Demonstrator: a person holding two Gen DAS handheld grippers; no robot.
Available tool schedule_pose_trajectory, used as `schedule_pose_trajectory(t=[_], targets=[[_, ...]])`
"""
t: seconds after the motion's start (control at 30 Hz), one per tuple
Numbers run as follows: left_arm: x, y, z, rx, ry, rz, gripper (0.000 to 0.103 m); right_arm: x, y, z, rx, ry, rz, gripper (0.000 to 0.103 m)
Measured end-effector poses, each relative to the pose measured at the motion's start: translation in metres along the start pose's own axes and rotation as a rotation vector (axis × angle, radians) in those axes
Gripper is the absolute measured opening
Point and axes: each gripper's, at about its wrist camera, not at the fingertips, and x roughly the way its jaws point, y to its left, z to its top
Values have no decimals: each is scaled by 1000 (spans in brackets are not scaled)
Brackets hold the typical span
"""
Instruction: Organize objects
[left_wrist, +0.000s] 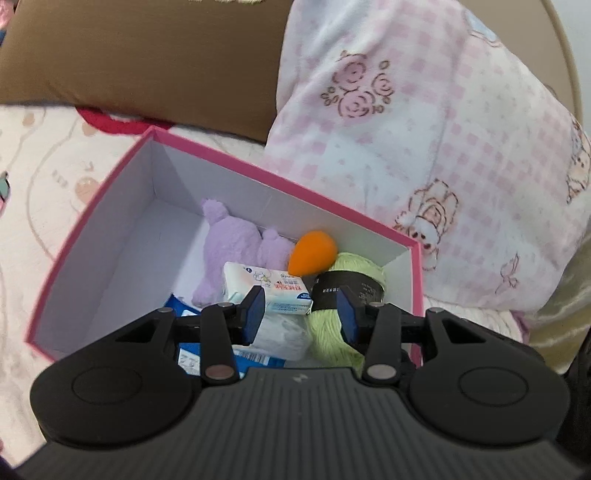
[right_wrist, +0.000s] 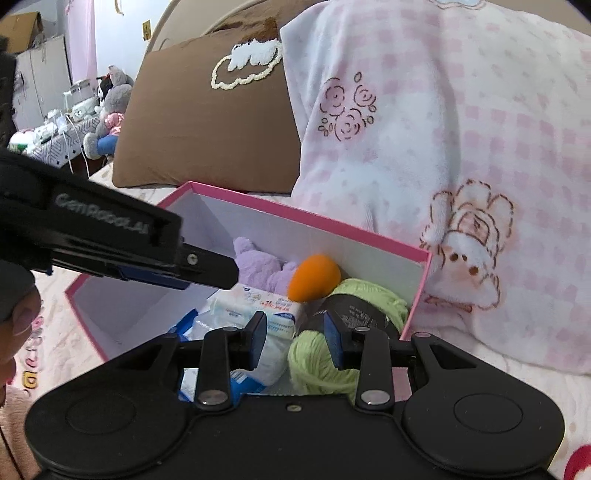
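Observation:
A pink box (left_wrist: 92, 206) with white inside walls lies on the bed. In it are a purple plush toy (left_wrist: 229, 247), an orange sponge (left_wrist: 314, 252), a green yarn skein (left_wrist: 332, 325) with a black label, a white tissue pack (left_wrist: 269, 290) and a blue packet (left_wrist: 192, 360). My left gripper (left_wrist: 301, 314) is open and empty above the box's near end. My right gripper (right_wrist: 295, 341) is open and empty above the same box (right_wrist: 258, 210), over the yarn (right_wrist: 321, 363) and tissue pack (right_wrist: 258, 304). The left gripper's body (right_wrist: 110, 240) crosses the right wrist view.
A brown pillow (right_wrist: 207, 122) lies behind the box. A pink checked blanket (right_wrist: 461, 147) is heaped at its right side. A red item (left_wrist: 107, 123) lies by the box's far corner. A side table with plush toys (right_wrist: 107, 110) stands far left.

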Motion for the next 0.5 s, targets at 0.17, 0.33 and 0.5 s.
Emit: schedule_pose_trajectory(t=[0.17, 0.33, 0.5], targets=[[-19, -9, -9, 41, 5, 24, 43, -26, 3, -5, 10, -15, -5, 40], [-40, -19, -25, 50, 30, -25, 44, -51, 4, -13, 37, -12, -29, 41], [-67, -43, -40, 135, 3, 16, 47, -77, 9, -12, 83, 4, -33, 42]])
